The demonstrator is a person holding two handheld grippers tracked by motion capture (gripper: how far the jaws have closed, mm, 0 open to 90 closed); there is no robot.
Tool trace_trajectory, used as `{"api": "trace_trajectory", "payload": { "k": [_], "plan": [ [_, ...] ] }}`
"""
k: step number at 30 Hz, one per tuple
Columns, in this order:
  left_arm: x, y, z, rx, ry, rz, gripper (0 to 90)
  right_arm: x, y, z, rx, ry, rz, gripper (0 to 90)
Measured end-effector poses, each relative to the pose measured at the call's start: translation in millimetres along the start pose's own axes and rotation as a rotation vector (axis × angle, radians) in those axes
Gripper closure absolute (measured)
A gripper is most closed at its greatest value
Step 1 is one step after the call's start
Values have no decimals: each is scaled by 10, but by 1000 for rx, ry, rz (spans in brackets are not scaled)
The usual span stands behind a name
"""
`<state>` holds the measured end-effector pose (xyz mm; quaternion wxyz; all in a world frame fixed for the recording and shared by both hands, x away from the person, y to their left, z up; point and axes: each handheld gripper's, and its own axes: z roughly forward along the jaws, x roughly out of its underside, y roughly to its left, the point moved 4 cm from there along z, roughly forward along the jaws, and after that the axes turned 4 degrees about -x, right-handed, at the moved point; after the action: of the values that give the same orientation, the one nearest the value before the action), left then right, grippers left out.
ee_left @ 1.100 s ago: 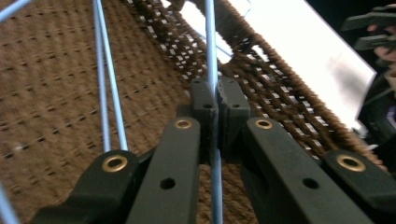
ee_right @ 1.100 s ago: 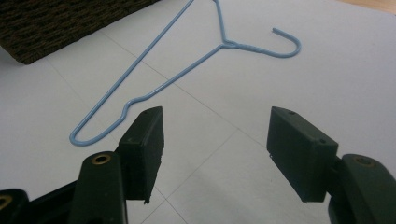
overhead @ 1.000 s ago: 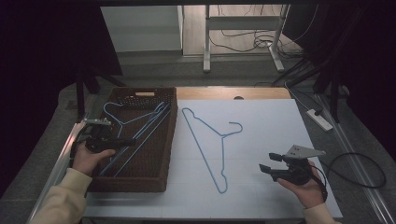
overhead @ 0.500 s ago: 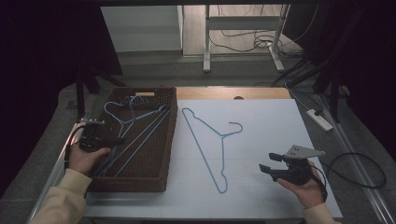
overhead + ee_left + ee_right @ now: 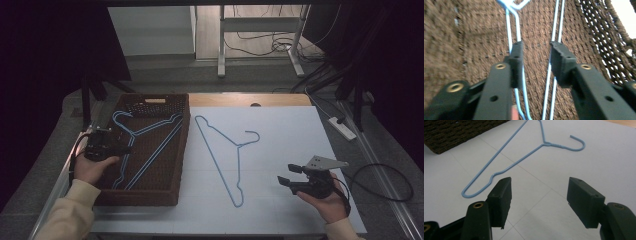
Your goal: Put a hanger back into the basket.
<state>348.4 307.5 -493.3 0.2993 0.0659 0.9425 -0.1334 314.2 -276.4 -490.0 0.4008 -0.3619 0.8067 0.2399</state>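
The left gripper point(image 5: 102, 146) hangs over the left half of the dark brown woven basket point(image 5: 181, 150), which sits at the table's left edge, and its jaws have just been opening: they now stand partly apart with the pale blue wire hanger in the basket point(image 5: 150, 145) lying beneath them on the woven floor, no pad pressing on the wire. In the left gripper view one pad point(image 5: 517, 62) rides just over a strand of that hanger while the other stands clear of the neighbouring pair of strands, so the hanger looks let go rather than held, laid flat and slantwise so that it fits between the walls. A second pale blue wire hanger point(image 5: 225, 152) lies flat on the white tabletop point(image 5: 280, 130) near its middle, hook toward the right, its long bar running toward the front edge. The right gripper point(image 5: 292, 176) waits near the front right corner, jaws wide apart and holding nothing, pointed at that hanger's lower end, probably ready to take it. Bare tabletop lies between them, giving free approach; the basket's right wall is the one edge to clear.
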Motion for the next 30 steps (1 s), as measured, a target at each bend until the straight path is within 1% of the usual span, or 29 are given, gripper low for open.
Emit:
{"api": "trace_trajectory", "payload": {
  "k": [1, 2, 3, 4, 5, 7, 9, 10, 11, 14, 15, 16, 17, 18, 19, 21, 23, 24, 25, 26, 29, 30],
  "plan": [
    [-15, -18, -26, 4, -29, 6, 532, -1, 0, -1, 0, 0, 0, 375],
    [-25, -34, -54, 10, -50, 14, 496, -2, -1, 0, -1, -1, -1, 375],
    [-35, -53, -83, 12, -71, 26, 478, -2, -1, 1, 1, 1, -3, 374],
    [-35, -53, -83, 12, -71, 26, 455, -2, 0, 3, 0, 2, -3, 374],
    [-48, -98, -137, 15, -100, 55, 422, -1, 0, 5, 1, 5, -4, 373],
    [-55, -150, -192, 34, -129, 80, 368, -1, -1, 10, 1, 5, -3, 371],
    [-58, -197, -246, 58, -158, 104, 338, -1, -4, 13, 1, 6, -2, 370],
    [-59, -220, -275, 64, -174, 113, 328, -1, -6, 15, 2, 9, -3, 370],
    [-59, -220, -275, 64, -174, 113, 320, -1, -6, 15, 2, 9, -3, 370],
    [-70, -304, -368, 81, -213, 145, 311, 0, -8, 27, 1, 12, 0, 365],
    [-82, -380, -426, 100, -224, 168, 309, 0, -9, 30, 1, 14, 0, 364],
    [-82, -380, -426, 100, -224, 168, 306, 0, -9, 30, 1, 14, 0, 364],
    [-87, -424, -453, 109, -226, 184, 306, 0, -9, 33, 2, 15, 1, 364],
    [-93, -515, -495, 109, -228, 211, 295, 1, -11, 38, 3, 17, 1, 361],
    [-91, -560, -514, 113, -235, 223, 292, 1, -12, 38, 1, 19, 1, 360],
    [-77, -644, -541, 135, -248, 235, 290, 4, -13, 40, 1, 22, 3, 356],
    [-52, -719, -557, 149, -257, 251, 287, 6, -15, 41, 1, 25, 4, 354],
    [-52, -719, -557, 149, -257, 251, 285, 7, -17, 42, 2, 25, 6, 352],
    [-20, -787, -574, 159, -264, 268, 284, 7, -19, 43, 2, 26, 8, 351],
    [-3, -819, -586, 168, -270, 275, 280, 7, -22, 44, 2, 26, 9, 350],
    [57, -906, -631, 193, -289, 289, 275, 8, -31, 50, 7, 28, 14, 347],
    [57, -906, -631, 193, -289, 289, 275, 7, -34, 51, 8, 29, 16, 346]
  ]
}}
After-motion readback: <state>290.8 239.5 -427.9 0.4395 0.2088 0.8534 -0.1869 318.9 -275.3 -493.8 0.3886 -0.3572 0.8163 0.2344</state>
